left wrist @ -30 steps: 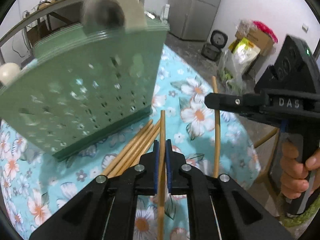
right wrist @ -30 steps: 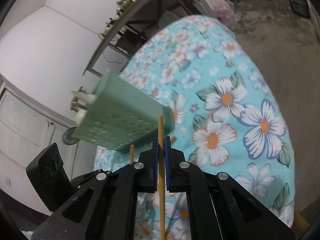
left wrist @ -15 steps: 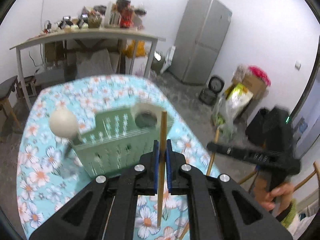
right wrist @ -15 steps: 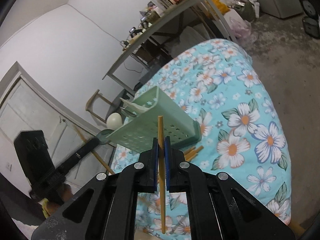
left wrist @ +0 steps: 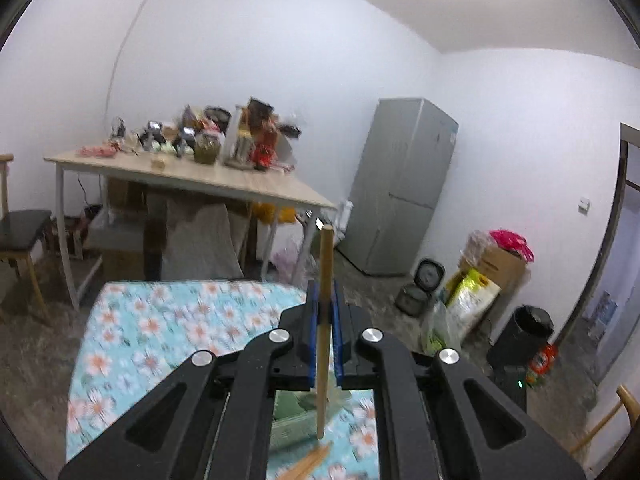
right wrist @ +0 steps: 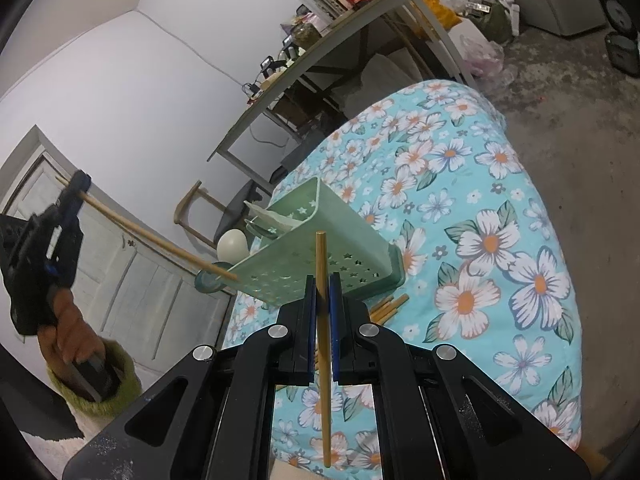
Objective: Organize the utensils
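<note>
Flowered surface (right wrist: 500, 208): wide bare cloth right of green utensil basket (right wrist: 320, 256), rounded edge dropping to floor | spare chopsticks (right wrist: 390, 306) lying beside basket base | left tool (left wrist: 324, 320) clamped on upright chopstick (left wrist: 325, 280), its end over basket rim | right tool (right wrist: 322, 308) gripping second chopstick (right wrist: 320, 264), just before basket wall
</note>
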The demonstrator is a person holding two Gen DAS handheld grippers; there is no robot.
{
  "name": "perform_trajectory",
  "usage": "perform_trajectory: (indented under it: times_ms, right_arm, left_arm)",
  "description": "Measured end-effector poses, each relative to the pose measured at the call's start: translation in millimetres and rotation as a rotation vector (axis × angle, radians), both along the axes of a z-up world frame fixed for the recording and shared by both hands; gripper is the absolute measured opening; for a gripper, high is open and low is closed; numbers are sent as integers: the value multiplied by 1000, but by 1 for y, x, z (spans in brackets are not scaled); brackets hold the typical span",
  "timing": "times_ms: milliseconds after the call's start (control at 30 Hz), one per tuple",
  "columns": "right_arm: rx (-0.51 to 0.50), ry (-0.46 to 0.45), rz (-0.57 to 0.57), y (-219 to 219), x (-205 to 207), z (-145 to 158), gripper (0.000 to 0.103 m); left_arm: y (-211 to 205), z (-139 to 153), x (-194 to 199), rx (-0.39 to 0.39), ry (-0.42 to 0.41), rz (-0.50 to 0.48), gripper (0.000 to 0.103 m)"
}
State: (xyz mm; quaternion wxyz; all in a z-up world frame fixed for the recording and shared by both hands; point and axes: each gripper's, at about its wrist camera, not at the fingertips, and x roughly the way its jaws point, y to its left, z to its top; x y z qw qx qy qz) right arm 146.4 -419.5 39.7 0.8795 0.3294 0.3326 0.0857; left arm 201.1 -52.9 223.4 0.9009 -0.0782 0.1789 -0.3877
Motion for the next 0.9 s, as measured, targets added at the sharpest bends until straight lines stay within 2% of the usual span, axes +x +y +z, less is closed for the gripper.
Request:
perform_trajectory:
  times_ms: [133, 333, 467, 567, 700, 733, 800, 900]
  right_arm:
    - [3, 4, -7, -2, 2, -2, 4]
    - [7, 15, -3, -2, 5, -7, 4]
    - [14, 20, -1, -4, 8, -9, 4]
    - [12, 18, 1, -4, 8, -9, 4]
    - [-5, 9, 6, -3, 8, -6, 4]
    - [-13, 3, 8, -2, 8, -4, 4]
    - [-28, -11, 15, 1, 8, 2, 4]
    - [-52, -38, 28, 7, 10, 12, 4]
  left_arm:
    - [4, 7, 11, -12, -35, 38, 6]
    - [-5, -10, 32, 30, -40, 96, 6]
    - [-19, -38, 44, 87, -37, 125, 6]
    - [-26, -67, 57, 116, 10, 141, 6]
    - [-30, -89, 64, 135, 74, 129, 7]
    - [-30, -92, 64, 137, 79, 121, 9]
    - [-29, -95, 62, 142, 81, 122, 31]
    - [-26, -96, 56, 140, 70, 133, 45]
